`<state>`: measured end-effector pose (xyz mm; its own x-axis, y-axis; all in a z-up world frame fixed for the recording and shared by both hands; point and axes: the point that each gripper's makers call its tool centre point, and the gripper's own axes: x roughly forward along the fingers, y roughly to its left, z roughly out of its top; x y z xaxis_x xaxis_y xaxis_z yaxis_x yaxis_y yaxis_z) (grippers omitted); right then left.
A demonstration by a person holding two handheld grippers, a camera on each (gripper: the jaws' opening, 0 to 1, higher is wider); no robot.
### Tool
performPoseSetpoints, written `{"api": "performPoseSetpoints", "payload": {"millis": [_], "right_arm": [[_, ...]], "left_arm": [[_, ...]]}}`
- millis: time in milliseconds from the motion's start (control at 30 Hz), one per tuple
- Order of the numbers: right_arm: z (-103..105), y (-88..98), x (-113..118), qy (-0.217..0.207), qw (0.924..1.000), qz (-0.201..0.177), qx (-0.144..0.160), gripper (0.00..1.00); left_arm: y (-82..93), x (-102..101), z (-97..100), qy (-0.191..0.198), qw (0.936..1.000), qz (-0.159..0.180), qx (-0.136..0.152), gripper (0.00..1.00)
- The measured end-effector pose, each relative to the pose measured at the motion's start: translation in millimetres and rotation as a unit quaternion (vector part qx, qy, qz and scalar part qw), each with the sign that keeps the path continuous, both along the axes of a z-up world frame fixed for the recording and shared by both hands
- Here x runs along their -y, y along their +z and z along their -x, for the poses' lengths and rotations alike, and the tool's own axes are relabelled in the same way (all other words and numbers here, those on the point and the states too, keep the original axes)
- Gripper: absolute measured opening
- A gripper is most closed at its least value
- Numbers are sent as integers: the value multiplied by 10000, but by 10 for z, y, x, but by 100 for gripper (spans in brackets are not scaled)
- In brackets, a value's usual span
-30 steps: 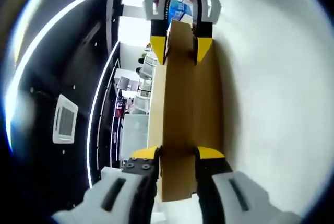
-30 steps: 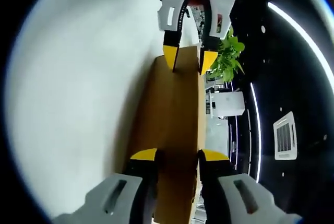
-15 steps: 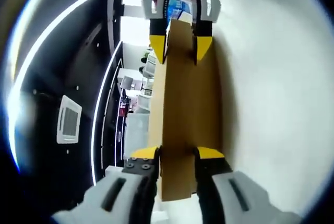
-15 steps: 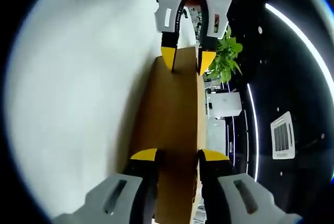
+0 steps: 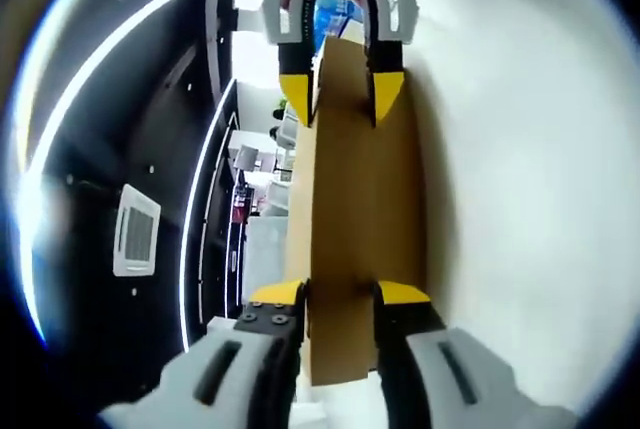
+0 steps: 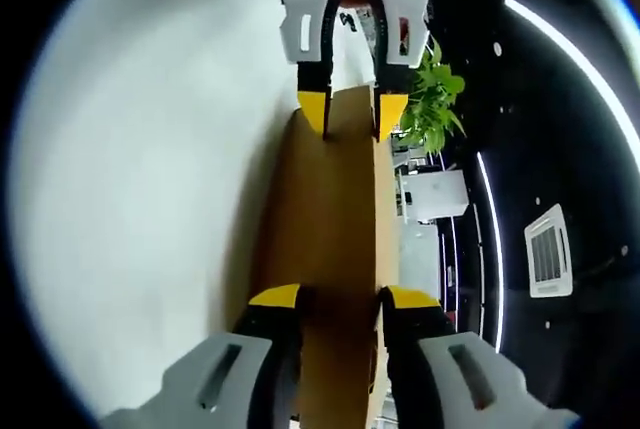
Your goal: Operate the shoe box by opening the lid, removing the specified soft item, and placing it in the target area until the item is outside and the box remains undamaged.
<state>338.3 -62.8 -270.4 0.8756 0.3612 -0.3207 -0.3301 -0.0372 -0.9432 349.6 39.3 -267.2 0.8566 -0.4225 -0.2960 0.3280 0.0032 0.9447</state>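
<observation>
A long brown cardboard shoe box lid (image 5: 350, 199) runs up the middle of the left gripper view, against a white table (image 5: 520, 189). My left gripper (image 5: 340, 299) is shut on its near end, a yellow-tipped jaw on each side. My right gripper (image 5: 340, 99) grips the far end at the top of that view. In the right gripper view the same lid (image 6: 335, 209) stretches away from my right gripper (image 6: 340, 301), which is shut on it, to my left gripper (image 6: 350, 114) clamped on the opposite end. The box body and the soft item are hidden.
The white table (image 6: 140, 199) lies on one side of the lid. On the other side are a dark ceiling with light strips (image 6: 560, 59), an air vent (image 5: 135, 234), a green plant (image 6: 430, 99) and distant office furniture (image 5: 265, 169).
In each view the opposite gripper has slid a little to the left and looks slightly larger. Both grippers keep their hold on the lid.
</observation>
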Motion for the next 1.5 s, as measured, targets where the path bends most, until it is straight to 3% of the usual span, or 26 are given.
{"api": "performPoseSetpoints", "payload": {"millis": [667, 1200, 1500], "right_arm": [[135, 17, -19, 119, 9998, -63, -112, 30], [420, 24, -26, 186, 9995, -145, -219, 30], [476, 12, -25, 192, 9994, -124, -261, 30]], "left_arm": [[22, -30, 201, 7, 9999, 86, -87, 27], [13, -34, 510, -66, 9998, 163, -119, 27], [28, -38, 658, -114, 9996, 211, -157, 27]]}}
